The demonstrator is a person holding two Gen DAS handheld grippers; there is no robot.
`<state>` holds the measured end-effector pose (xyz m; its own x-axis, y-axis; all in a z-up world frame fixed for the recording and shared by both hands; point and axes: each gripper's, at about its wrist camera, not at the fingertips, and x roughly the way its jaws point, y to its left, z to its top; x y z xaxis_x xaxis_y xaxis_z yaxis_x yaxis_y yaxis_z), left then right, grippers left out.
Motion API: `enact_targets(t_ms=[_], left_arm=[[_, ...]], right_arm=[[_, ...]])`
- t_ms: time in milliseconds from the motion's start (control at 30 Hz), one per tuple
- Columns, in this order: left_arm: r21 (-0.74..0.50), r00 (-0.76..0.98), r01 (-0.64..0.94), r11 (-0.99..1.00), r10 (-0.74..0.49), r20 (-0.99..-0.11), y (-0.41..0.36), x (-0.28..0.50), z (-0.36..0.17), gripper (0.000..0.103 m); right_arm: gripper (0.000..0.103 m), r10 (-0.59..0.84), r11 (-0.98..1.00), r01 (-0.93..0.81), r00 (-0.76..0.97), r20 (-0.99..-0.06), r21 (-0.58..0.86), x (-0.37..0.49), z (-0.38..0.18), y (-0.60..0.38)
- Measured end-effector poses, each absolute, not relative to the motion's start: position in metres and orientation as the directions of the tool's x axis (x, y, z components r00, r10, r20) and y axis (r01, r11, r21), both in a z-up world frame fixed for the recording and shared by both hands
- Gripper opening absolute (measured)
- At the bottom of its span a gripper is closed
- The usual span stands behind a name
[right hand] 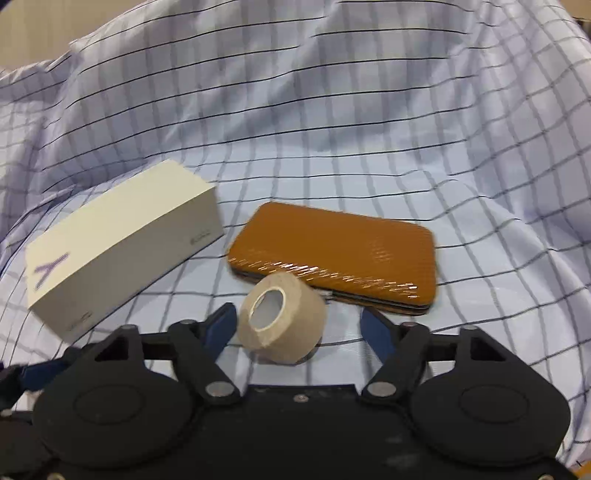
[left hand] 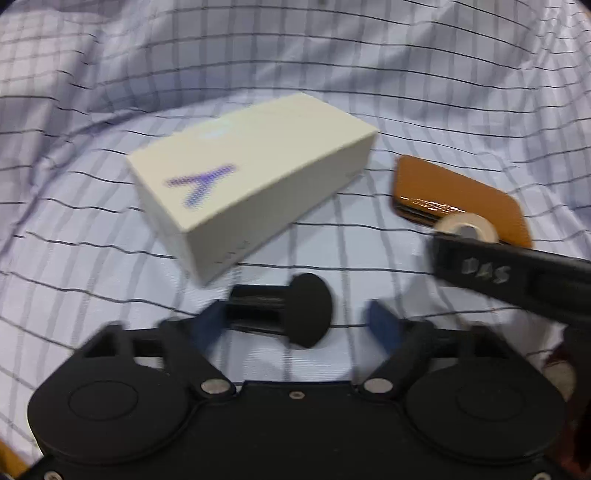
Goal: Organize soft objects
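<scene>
A checked light-blue shirt (left hand: pixel 295 66) is spread out and covers the whole surface; it also fills the right wrist view (right hand: pixel 332 110). On it lie a white box (left hand: pixel 251 177) with a purple mark, a brown case (left hand: pixel 454 192), a beige tape roll (left hand: pixel 469 225) and a black mushroom-shaped part (left hand: pixel 291 310). My left gripper (left hand: pixel 299 325) is open around the black part. My right gripper (right hand: pixel 299 328) is open with the tape roll (right hand: pixel 282 317) between its fingers, near the left one. The box (right hand: pixel 122 243) and case (right hand: pixel 340 254) lie just beyond.
The right gripper's black arm (left hand: pixel 517 280) crosses the right side of the left wrist view, in front of the brown case. The shirt rises in folds at the back and left. A strip of wooden surface (right hand: pixel 37 22) shows beyond the shirt.
</scene>
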<state>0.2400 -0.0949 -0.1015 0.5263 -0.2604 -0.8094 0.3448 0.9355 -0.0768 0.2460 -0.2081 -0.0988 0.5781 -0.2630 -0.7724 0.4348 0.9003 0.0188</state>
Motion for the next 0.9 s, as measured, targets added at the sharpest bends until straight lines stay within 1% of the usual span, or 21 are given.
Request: enact_targets(t_ms=[33, 67, 100, 133, 167, 233, 367, 567, 800, 867, 900], left_arm=[[-0.085, 0.524, 0.345, 0.935, -0.267, -0.809, -0.096, 0.24, -0.102, 0.089], [-0.083, 0.528, 0.343, 0.935, -0.266, -0.806, -0.096, 0.239, -0.102, 0.089], [-0.082, 0.532, 0.342, 0.936, -0.265, -0.804, -0.096, 0.238, -0.103, 0.088], [-0.079, 0.541, 0.344, 0.936, -0.266, -0.798, -0.096, 0.236, -0.103, 0.088], [-0.08, 0.545, 0.342, 0.936, -0.267, -0.795, -0.096, 0.235, -0.103, 0.088], [-0.095, 0.546, 0.334, 0.938, -0.274, -0.792, -0.094, 0.234, -0.102, 0.088], [-0.096, 0.542, 0.343, 0.934, -0.28, -0.792, -0.094, 0.233, -0.101, 0.088], [-0.109, 0.544, 0.337, 0.935, -0.288, -0.788, -0.092, 0.233, -0.1, 0.088], [-0.107, 0.575, 0.32, 0.941, -0.283, -0.768, -0.09, 0.237, -0.096, 0.087], [-0.106, 0.576, 0.327, 0.939, -0.287, -0.765, -0.091, 0.239, -0.095, 0.081], [-0.11, 0.575, 0.333, 0.937, -0.294, -0.764, -0.091, 0.24, -0.095, 0.072]], right_arm=[[0.052, -0.248, 0.909, 0.416, 0.57, -0.783, 0.014, 0.248, -0.101, -0.206], [0.048, -0.249, 0.912, 0.41, 0.553, -0.795, -0.001, 0.249, -0.104, -0.204], [0.047, -0.257, 0.911, 0.412, 0.553, -0.792, -0.008, 0.249, -0.106, -0.203], [0.049, -0.264, 0.911, 0.411, 0.557, -0.787, -0.014, 0.247, -0.105, -0.202], [0.055, -0.276, 0.908, 0.418, 0.556, -0.784, -0.023, 0.246, -0.105, -0.202], [0.059, -0.297, 0.899, 0.437, 0.56, -0.773, -0.029, 0.244, -0.102, -0.203], [0.06, -0.312, 0.873, 0.487, 0.576, -0.755, 0.01, 0.239, -0.094, -0.212], [0.061, -0.383, 0.805, 0.592, 0.568, -0.728, 0.039, 0.231, -0.083, -0.229], [0.061, -0.368, 0.817, 0.575, 0.578, -0.728, 0.043, 0.232, -0.085, -0.228], [0.062, -0.36, 0.827, 0.56, 0.587, -0.726, 0.043, 0.231, -0.084, -0.225], [0.062, -0.354, 0.833, 0.552, 0.591, -0.725, 0.043, 0.231, -0.084, -0.223]])
